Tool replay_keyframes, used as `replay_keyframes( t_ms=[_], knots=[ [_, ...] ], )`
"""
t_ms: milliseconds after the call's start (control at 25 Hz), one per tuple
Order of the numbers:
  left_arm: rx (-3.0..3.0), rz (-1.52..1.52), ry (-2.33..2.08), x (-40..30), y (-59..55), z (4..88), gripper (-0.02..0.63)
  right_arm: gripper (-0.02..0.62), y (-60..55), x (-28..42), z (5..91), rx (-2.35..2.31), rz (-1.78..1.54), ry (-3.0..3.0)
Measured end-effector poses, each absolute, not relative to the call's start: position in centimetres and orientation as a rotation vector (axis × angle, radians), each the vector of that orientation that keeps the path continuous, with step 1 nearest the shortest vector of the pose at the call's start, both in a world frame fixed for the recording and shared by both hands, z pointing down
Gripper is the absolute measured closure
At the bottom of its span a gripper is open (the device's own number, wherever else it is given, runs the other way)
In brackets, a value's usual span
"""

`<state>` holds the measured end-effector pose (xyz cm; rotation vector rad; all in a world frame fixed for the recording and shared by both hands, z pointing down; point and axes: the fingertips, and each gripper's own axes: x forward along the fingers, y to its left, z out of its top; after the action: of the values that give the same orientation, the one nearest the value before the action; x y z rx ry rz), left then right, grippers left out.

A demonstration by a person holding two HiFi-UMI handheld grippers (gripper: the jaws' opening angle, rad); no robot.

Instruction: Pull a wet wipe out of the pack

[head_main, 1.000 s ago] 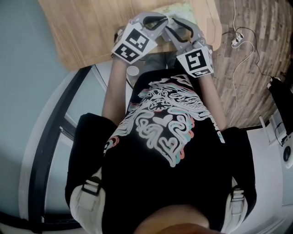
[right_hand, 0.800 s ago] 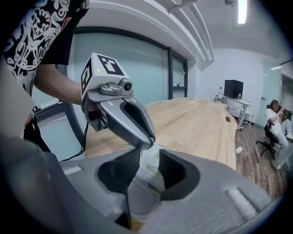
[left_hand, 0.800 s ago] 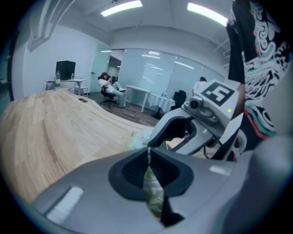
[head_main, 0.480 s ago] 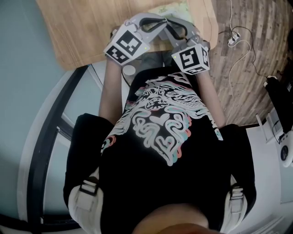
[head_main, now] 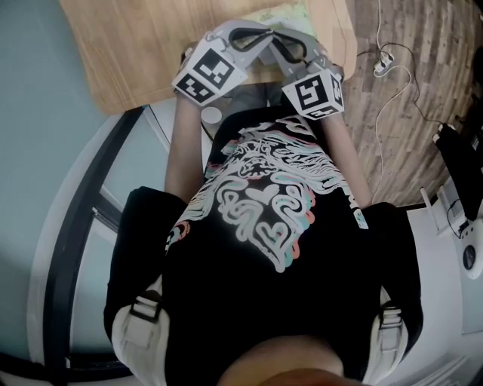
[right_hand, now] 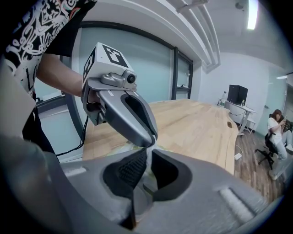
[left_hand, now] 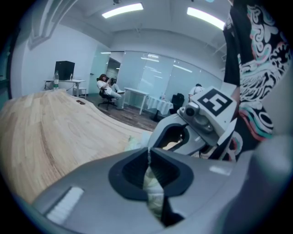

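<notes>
Your left hand-held gripper (left_hand: 149, 154) pinches the wet wipe pack (head_main: 288, 13), lying at twelve o'clock on the table (head_main: 136, 53). Your right hand-held gripper (right_hand: 147, 157) has just been closing and now pinches a wet wipe (right_hand: 147, 178).

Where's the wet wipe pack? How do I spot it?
Find the wooden table. Right in front of the person, the left gripper pinches the wet wipe pack, and the jaws of the right gripper have just been closing on its sheet. It's the only soft, pale-green thing there.

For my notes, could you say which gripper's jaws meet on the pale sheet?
The left gripper: its jaws meet, pinching the pale sheet. The right gripper's jaws have just been closing, a pale-filled slit between.
</notes>
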<state>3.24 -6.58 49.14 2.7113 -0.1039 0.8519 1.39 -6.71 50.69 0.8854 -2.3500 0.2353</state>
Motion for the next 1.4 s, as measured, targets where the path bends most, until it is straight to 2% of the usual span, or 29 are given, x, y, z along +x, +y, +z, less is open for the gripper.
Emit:
replay_keyframes(
  t_ms=[1400],
  knots=[
    [2.664,0.84,-0.267,1.9,-6.0,48.2,0.608,0.561,-6.1,1.0,50.4,0.871,0.231,-2.421]
  ],
)
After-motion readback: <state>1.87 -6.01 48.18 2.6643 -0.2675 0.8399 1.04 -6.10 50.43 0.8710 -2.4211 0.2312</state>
